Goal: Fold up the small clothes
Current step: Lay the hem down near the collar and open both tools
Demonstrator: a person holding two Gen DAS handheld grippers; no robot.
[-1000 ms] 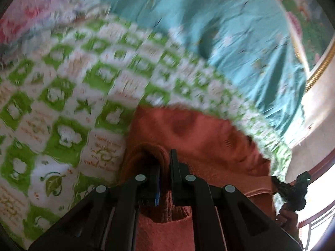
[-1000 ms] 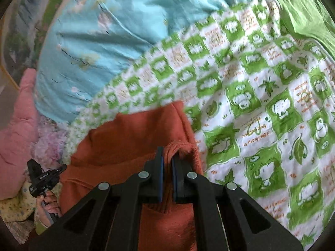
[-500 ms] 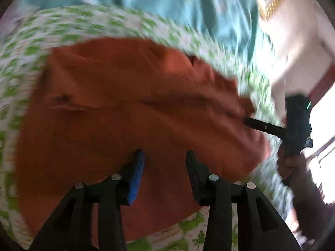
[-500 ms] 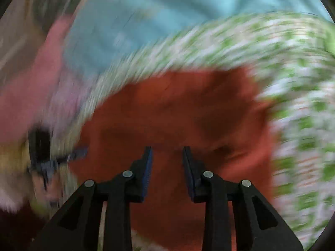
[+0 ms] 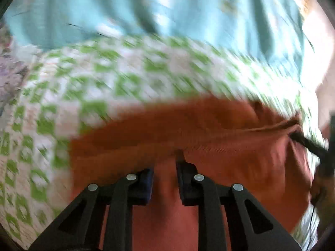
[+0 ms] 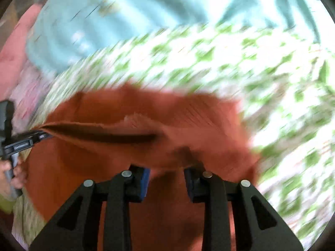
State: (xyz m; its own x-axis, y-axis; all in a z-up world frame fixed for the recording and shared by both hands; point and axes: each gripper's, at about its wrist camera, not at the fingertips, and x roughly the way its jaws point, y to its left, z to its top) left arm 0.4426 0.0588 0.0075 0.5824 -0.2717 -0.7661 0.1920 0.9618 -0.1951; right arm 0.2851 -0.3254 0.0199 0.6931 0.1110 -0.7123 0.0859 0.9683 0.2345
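Observation:
A rust-orange knitted garment (image 5: 209, 133) lies on a green-and-white patterned sheet (image 5: 125, 77); both views are motion-blurred. My left gripper (image 5: 164, 167) is open, its fingers straddling the near edge of the garment. In the right wrist view the garment (image 6: 167, 113) shows a raised fold with a dark opening. My right gripper (image 6: 166, 172) is open at the garment's near edge. Cloth lies between each pair of fingers; neither grips it. The left gripper shows at the right wrist view's left edge (image 6: 40, 136), touching the garment's left corner.
A turquoise blanket (image 5: 167, 10) lies behind the patterned sheet. Pink bedding (image 6: 14, 52) sits at the left in the right wrist view. The other gripper and the hand holding it appear at the right edge (image 5: 309, 144) of the left wrist view.
Both grippers were shut on garment folds a second ago; they opened and let go. The garment now lies spread lower in view, and both cameras are still moving.

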